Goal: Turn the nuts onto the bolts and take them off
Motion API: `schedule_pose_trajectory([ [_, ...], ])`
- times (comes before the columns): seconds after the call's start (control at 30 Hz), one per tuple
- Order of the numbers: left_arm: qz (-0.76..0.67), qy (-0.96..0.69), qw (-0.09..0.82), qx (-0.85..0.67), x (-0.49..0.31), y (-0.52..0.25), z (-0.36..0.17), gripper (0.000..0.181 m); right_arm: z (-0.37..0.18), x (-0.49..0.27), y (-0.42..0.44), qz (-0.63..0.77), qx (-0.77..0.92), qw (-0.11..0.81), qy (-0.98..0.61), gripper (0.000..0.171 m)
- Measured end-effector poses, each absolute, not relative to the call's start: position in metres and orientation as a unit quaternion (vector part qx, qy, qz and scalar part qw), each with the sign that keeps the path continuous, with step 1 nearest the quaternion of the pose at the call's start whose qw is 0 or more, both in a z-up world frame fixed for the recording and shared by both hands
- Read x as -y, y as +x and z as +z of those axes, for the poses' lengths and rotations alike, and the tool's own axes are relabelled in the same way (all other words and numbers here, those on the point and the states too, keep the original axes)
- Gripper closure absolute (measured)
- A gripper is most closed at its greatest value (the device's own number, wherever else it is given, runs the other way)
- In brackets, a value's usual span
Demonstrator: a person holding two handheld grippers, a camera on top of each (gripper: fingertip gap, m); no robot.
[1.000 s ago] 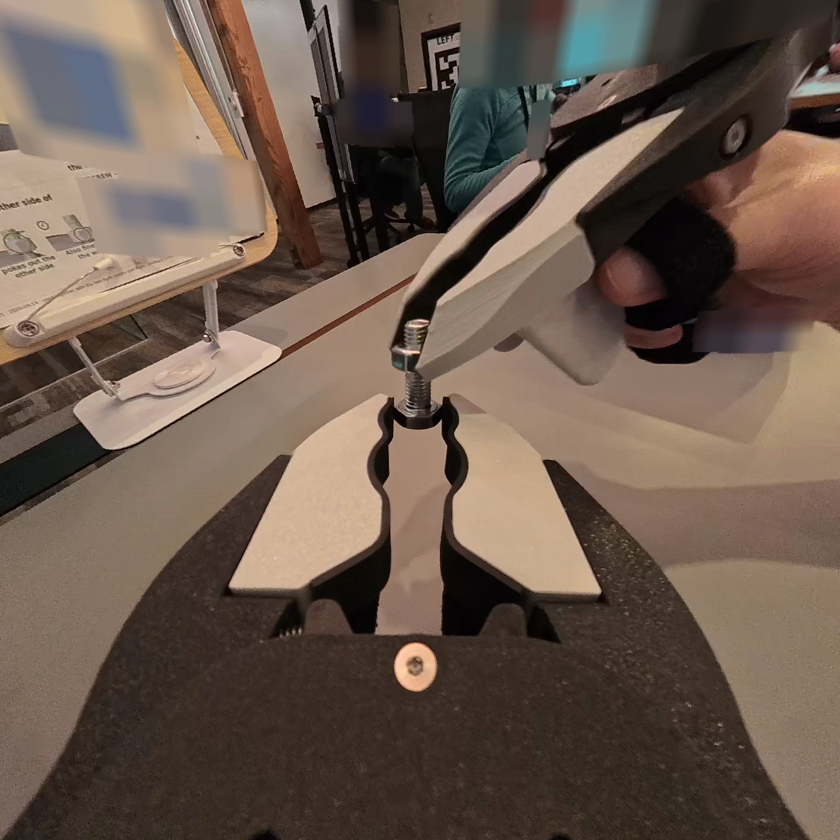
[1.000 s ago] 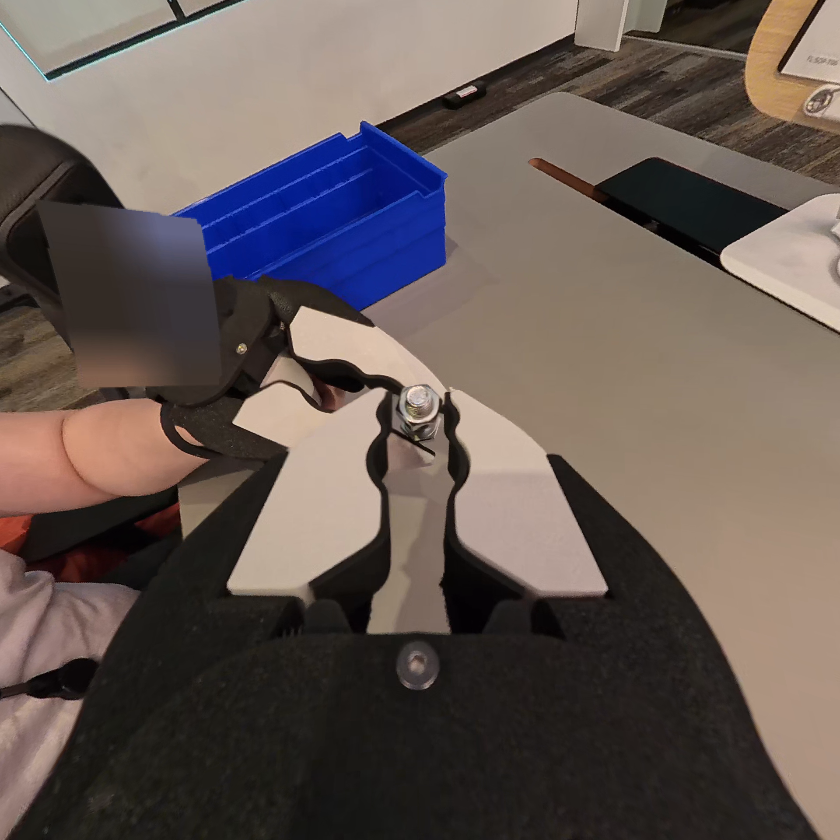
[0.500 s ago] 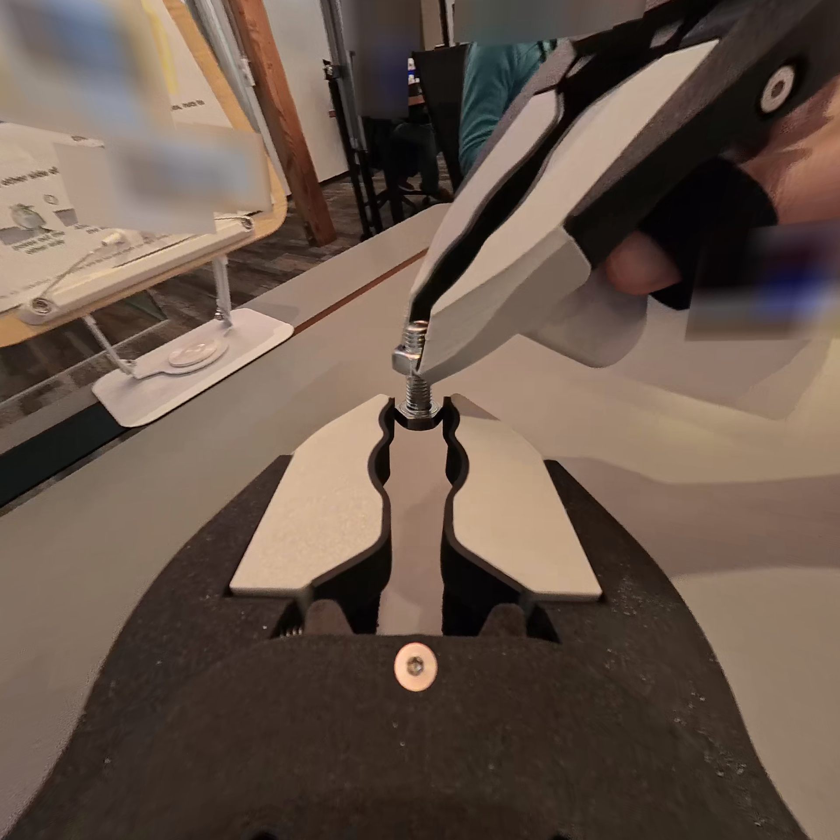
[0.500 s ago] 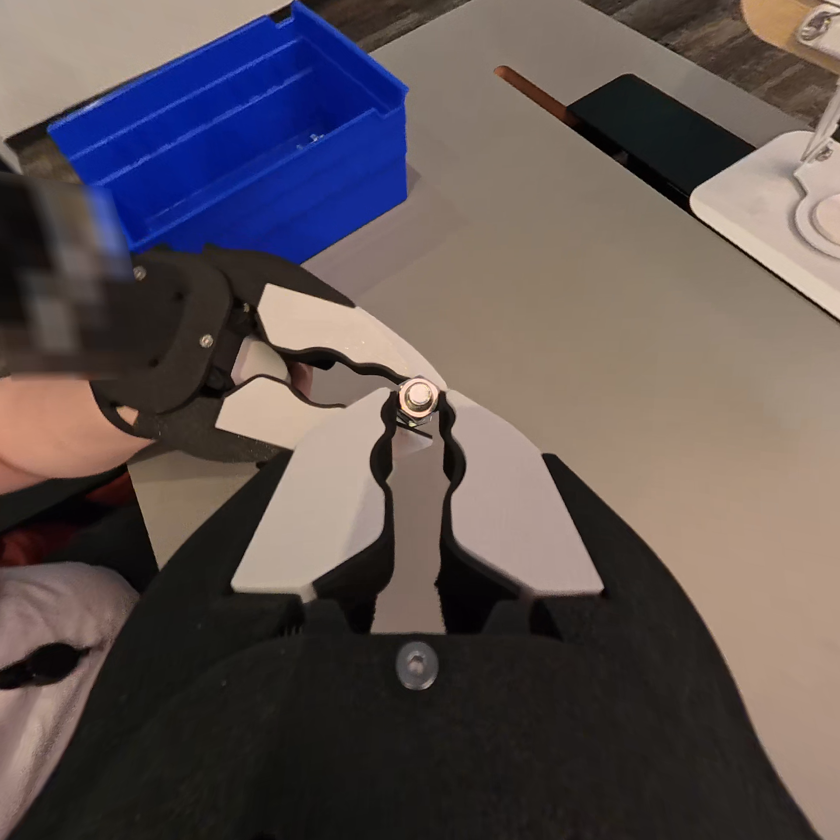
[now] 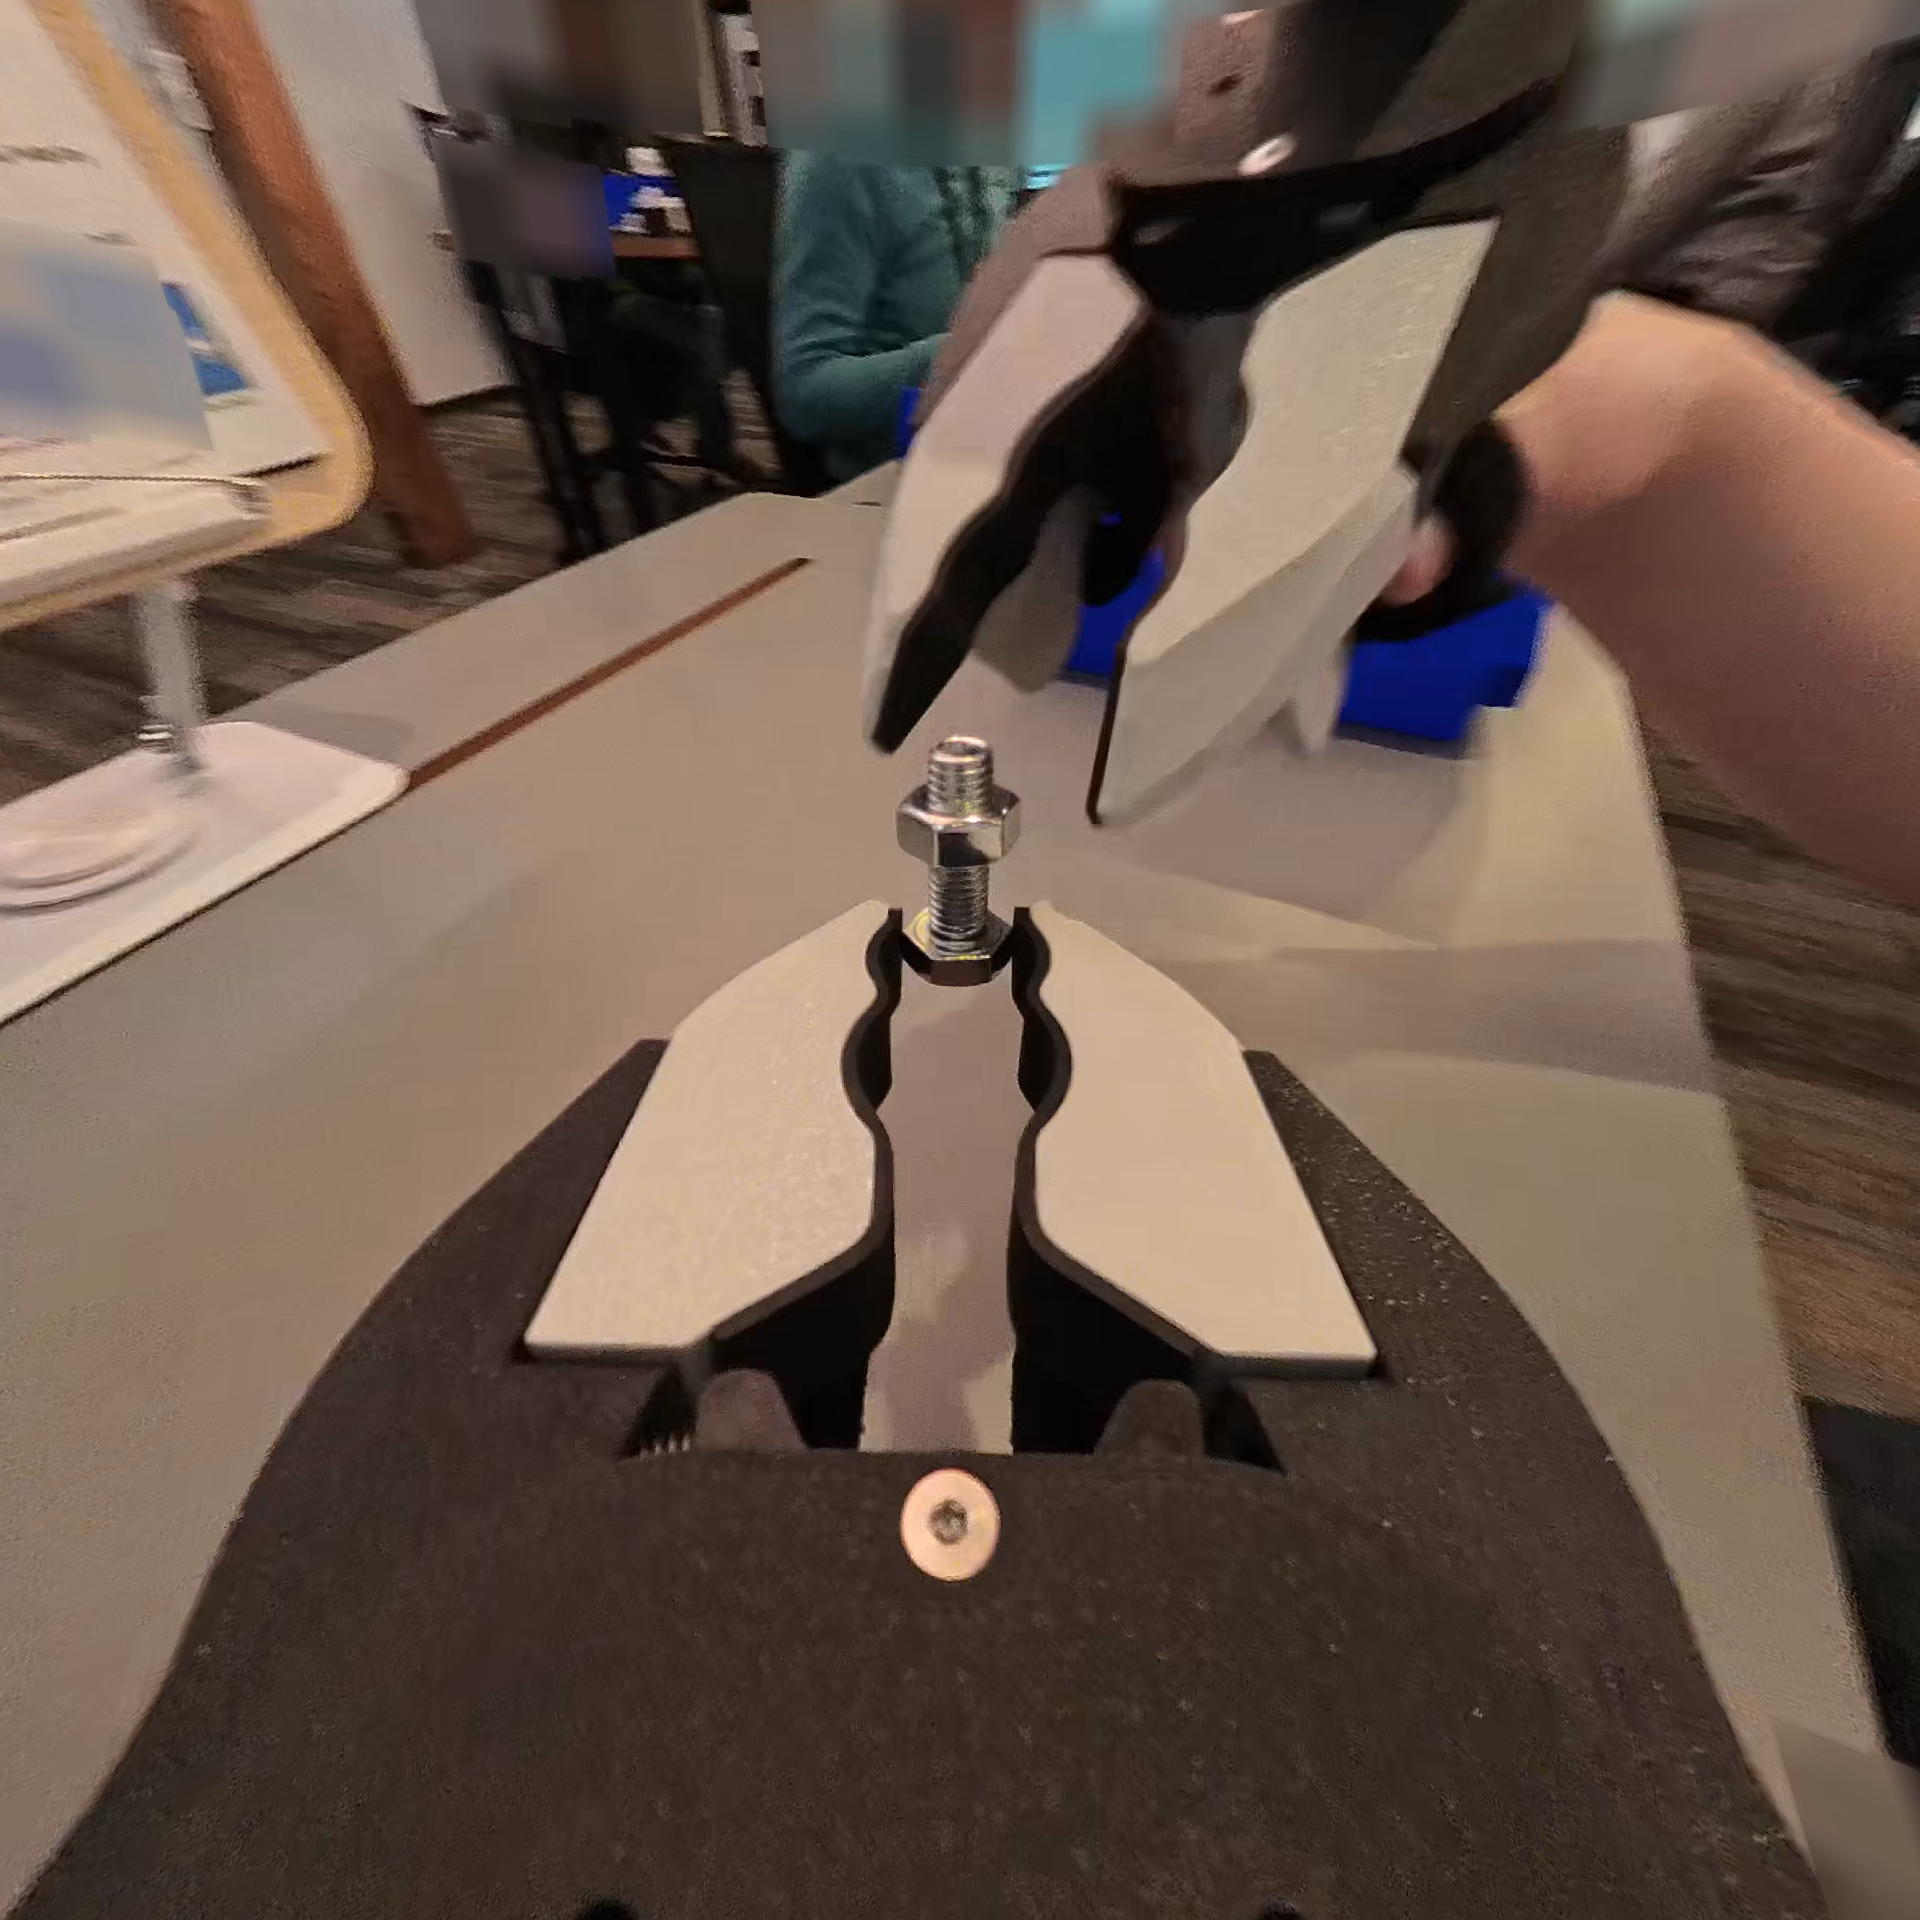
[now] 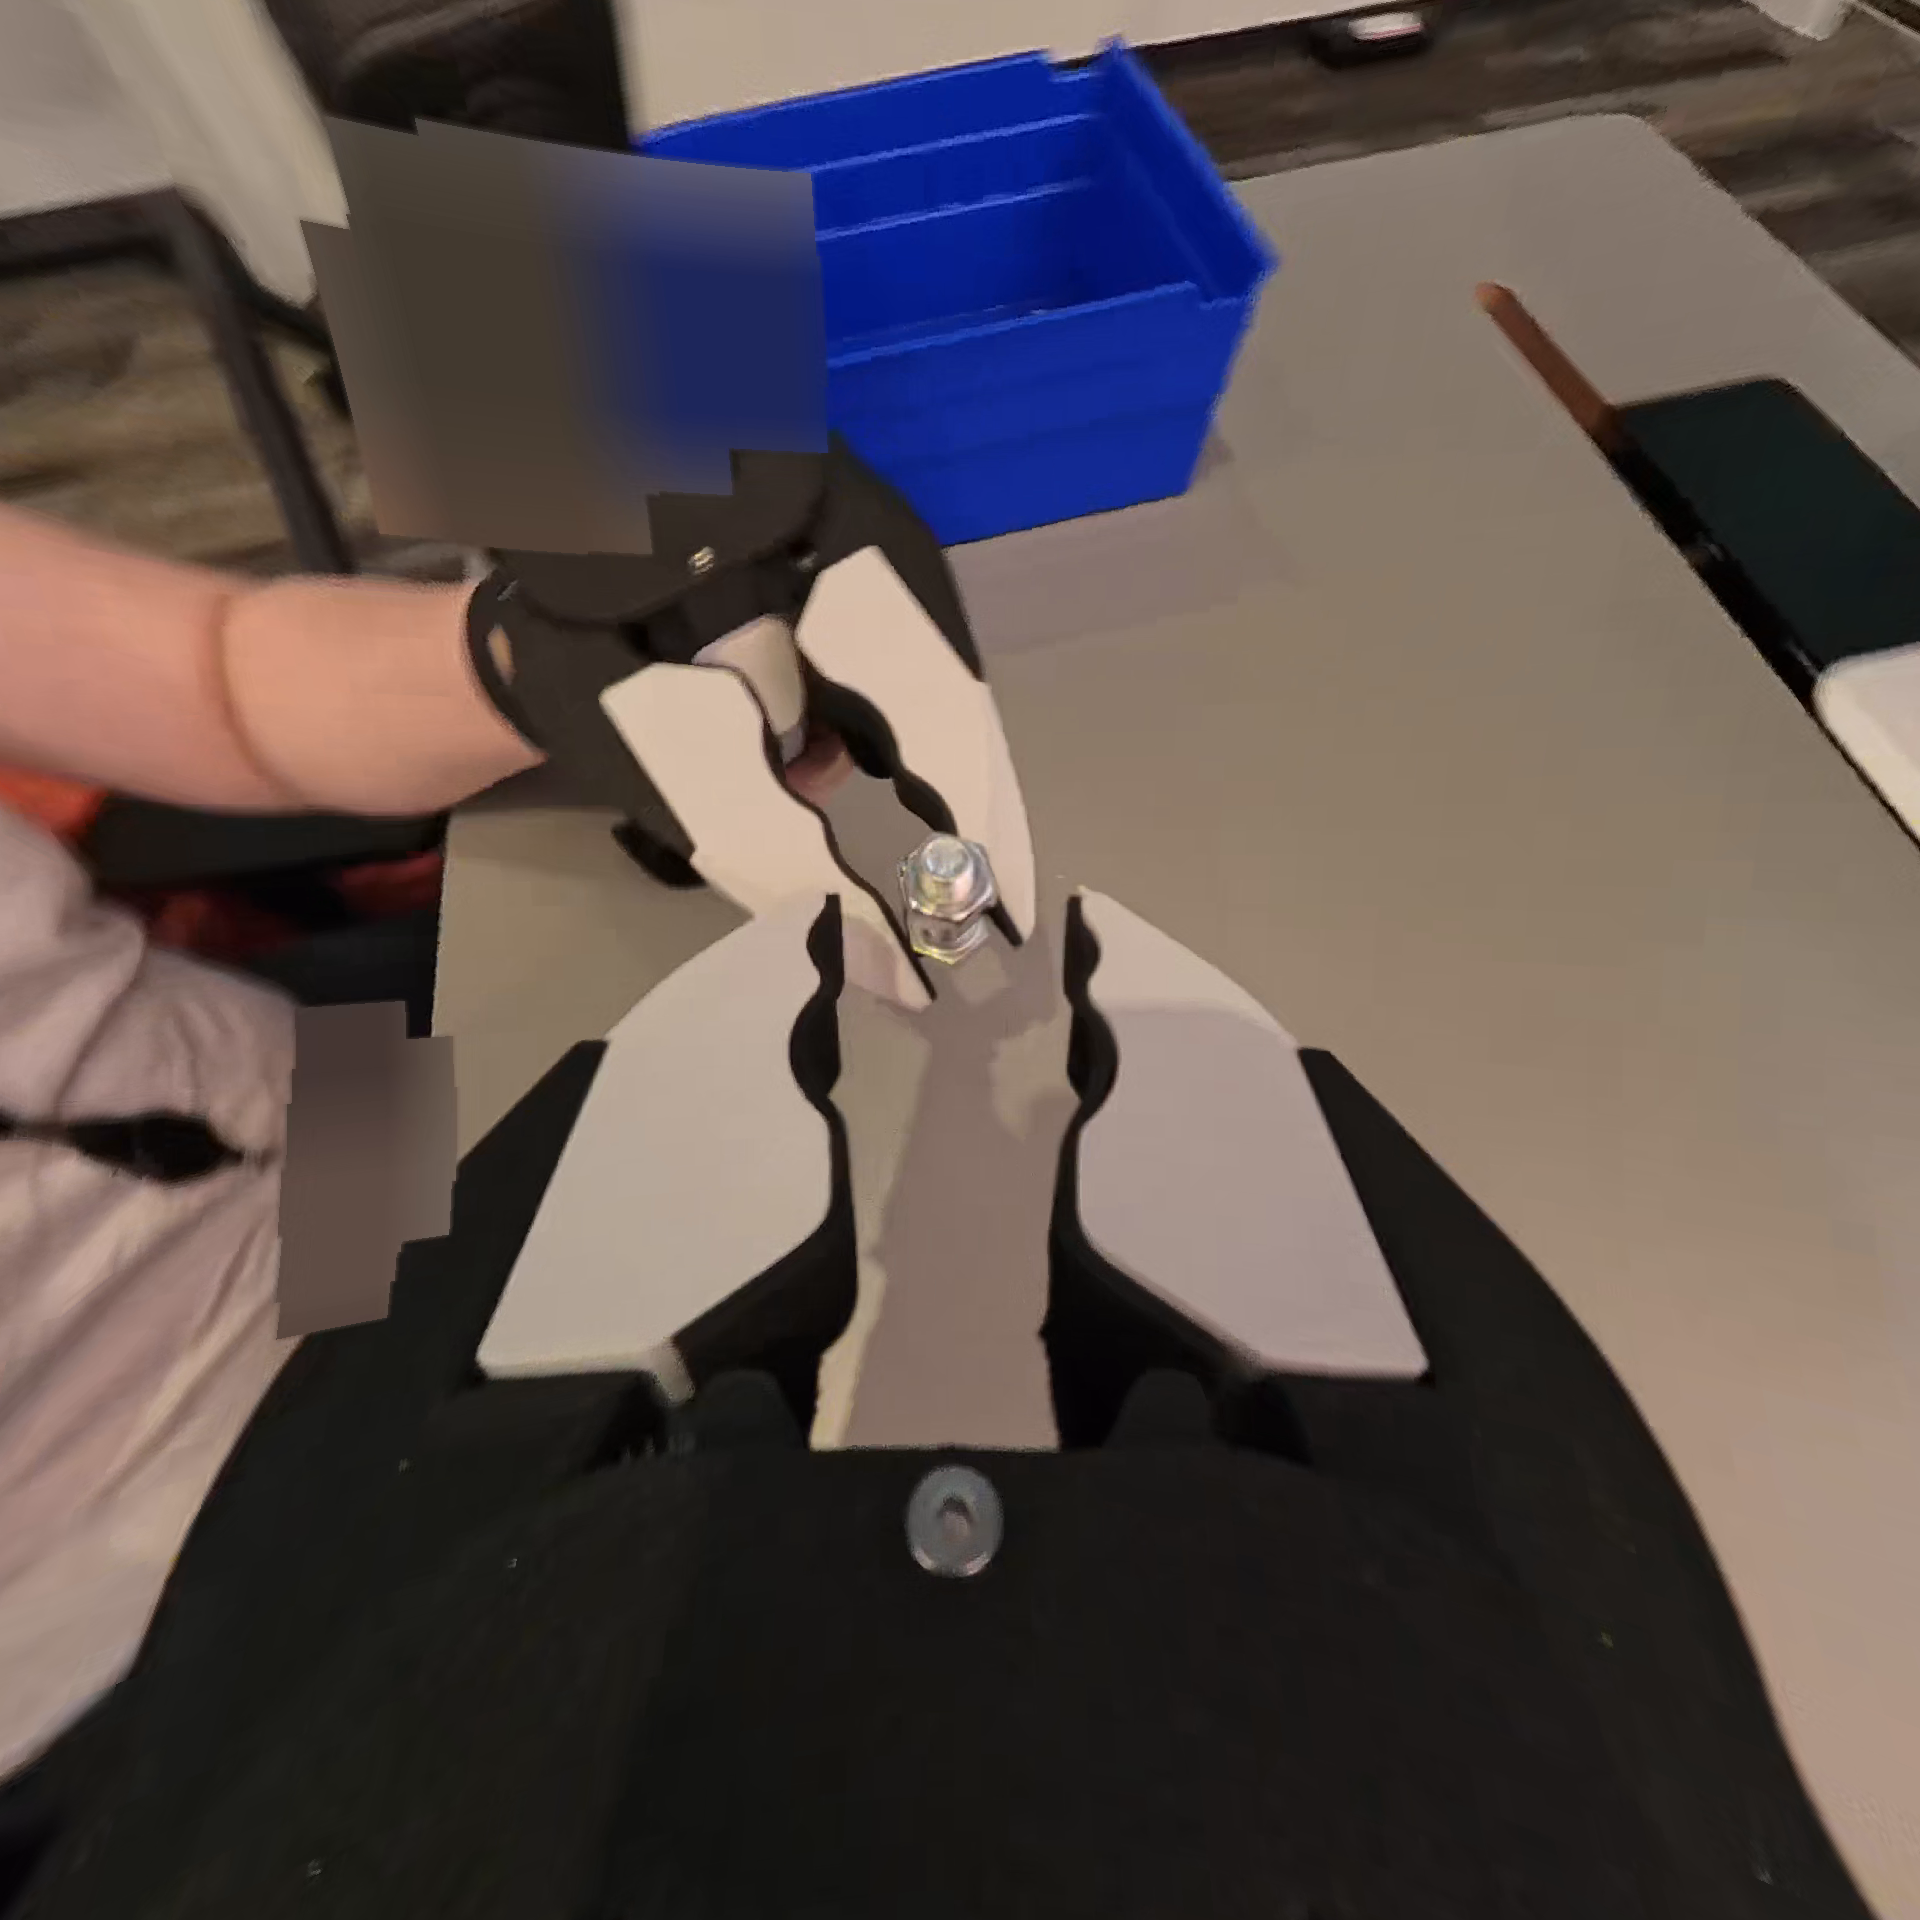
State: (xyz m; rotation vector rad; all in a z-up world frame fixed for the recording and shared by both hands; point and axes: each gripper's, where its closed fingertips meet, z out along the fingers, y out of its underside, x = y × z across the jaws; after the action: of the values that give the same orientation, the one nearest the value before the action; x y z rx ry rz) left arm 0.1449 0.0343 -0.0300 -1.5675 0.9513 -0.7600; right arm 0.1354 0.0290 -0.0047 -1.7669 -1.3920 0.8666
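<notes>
Left gripper [image 5: 954,940] clamped narrow on the hex head of a small steel bolt [image 5: 956,904], holding it upright above the grey table [image 5: 312,1039], threaded end up. Hex nut [image 5: 957,828] seated near the top of the thread, a few turns down from the tip. Right gripper [image 5: 987,769] at 1 o'clock of the bolt in the left wrist view, fingers spread wide, empty, tips just above and either side of the nut, not touching. Likely light, rigid and slick plated metal: best taken across two opposite flats of the nut, squarely, since a hold on the corners would probably slip. Thread engagement probably loose enough to spin freely, though not certain. Blue bin [image 6: 1039,312] at 12 o'clock in the right wrist view; contents too blurred to tell. Bolt head mostly buried between the finger pads; right gripper motion-blurred; white stand base [image 5: 156,821] at 9 o'clock cut off by the frame edge.
</notes>
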Motion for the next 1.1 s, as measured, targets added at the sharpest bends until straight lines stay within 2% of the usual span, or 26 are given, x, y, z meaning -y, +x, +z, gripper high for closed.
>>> schedule_pose_trajectory([
  [0.13, -0.248, -0.685, 0.578, -0.368, -0.054, 0.130, -0.033, 0.162, 0.000, -0.045, 0.132, 0.331, 0.413, 0.377, -0.760, 0.134],
  [0.3, -0.213, -0.694, 0.586, -0.360, -0.060, 0.126, -0.037, 0.162, -0.016, -0.054, 0.119, 0.252, 0.390, 0.387, -0.796, 0.136],
  [0.4, -0.224, -0.693, 0.579, -0.367, -0.057, 0.129, -0.038, 0.162, -0.023, -0.053, 0.112, 0.237, 0.418, 0.376, -0.793, 0.152],
  [0.57, -0.281, -0.682, 0.546, -0.398, -0.042, 0.138, -0.038, 0.161, -0.023, -0.039, 0.117, 0.252, 0.499, 0.349, -0.752, 0.153],
  [0.73, -0.381, -0.641, 0.486, -0.456, -0.006, 0.156, -0.035, 0.162, -0.019, -0.004, 0.129, 0.315, 0.649, 0.322, -0.613, 0.153],
  [0.83, -0.390, -0.637, 0.484, -0.456, -0.003, 0.160, -0.034, 0.162, -0.018, 0.000, 0.134, 0.350, 0.640, 0.304, -0.613, 0.154],
  [0.9, -0.370, -0.644, 0.503, -0.442, -0.011, 0.157, -0.034, 0.162, -0.017, -0.008, 0.132, 0.343, 0.608, 0.323, -0.639, 0.149],
  [0.93, -0.354, -0.650, 0.514, -0.434, -0.017, 0.154, -0.034, 0.162, -0.016, -0.014, 0.132, 0.327, 0.589, 0.344, -0.654, 0.136],
  [0.97, -0.334, -0.658, 0.530, -0.418, -0.025, 0.150, -0.033, 0.162, -0.016, -0.021, 0.133, 0.305, 0.567, 0.363, -0.673, 0.131],
  [1.1, -0.246, -0.690, 0.576, -0.364, -0.054, 0.129, -0.035, 0.161, -0.012, -0.045, 0.140, 0.258, 0.440, 0.394, -0.765, 0.129],
])
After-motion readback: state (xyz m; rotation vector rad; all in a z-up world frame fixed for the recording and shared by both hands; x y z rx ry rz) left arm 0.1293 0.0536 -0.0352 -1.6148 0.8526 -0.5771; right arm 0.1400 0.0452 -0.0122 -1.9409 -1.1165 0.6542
